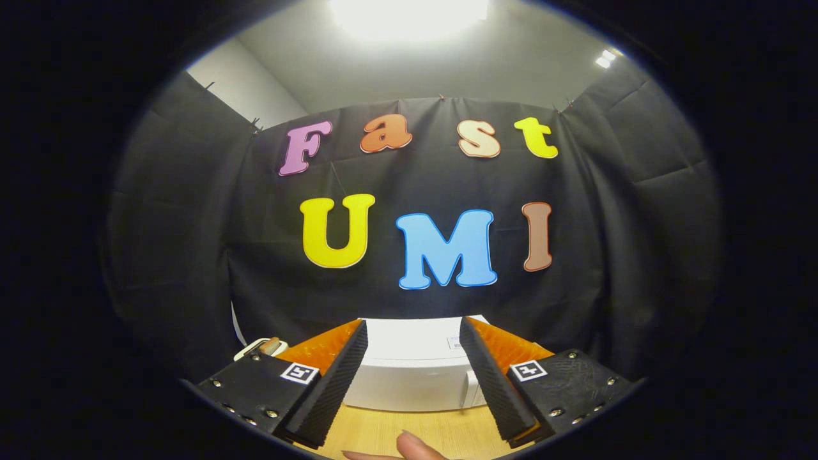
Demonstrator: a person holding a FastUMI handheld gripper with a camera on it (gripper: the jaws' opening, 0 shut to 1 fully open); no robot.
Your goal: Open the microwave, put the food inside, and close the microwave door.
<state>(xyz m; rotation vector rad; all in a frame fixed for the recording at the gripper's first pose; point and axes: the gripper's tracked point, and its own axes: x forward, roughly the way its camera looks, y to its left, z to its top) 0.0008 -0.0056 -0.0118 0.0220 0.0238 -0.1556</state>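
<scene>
Progress looks close to nil — the microwave sits on the wooden table beyond the gripper, and as far as its white top and front show, the door seems closed, though the front is only partly seen. The gripper's fingers stand wide apart, holding nothing, with the microwave framed between them. A fingertip shows below, near the table. A small item lies left of the microwave — possibly the food, too hidden to tell. Opening, loading and closing all appear left to do.
</scene>
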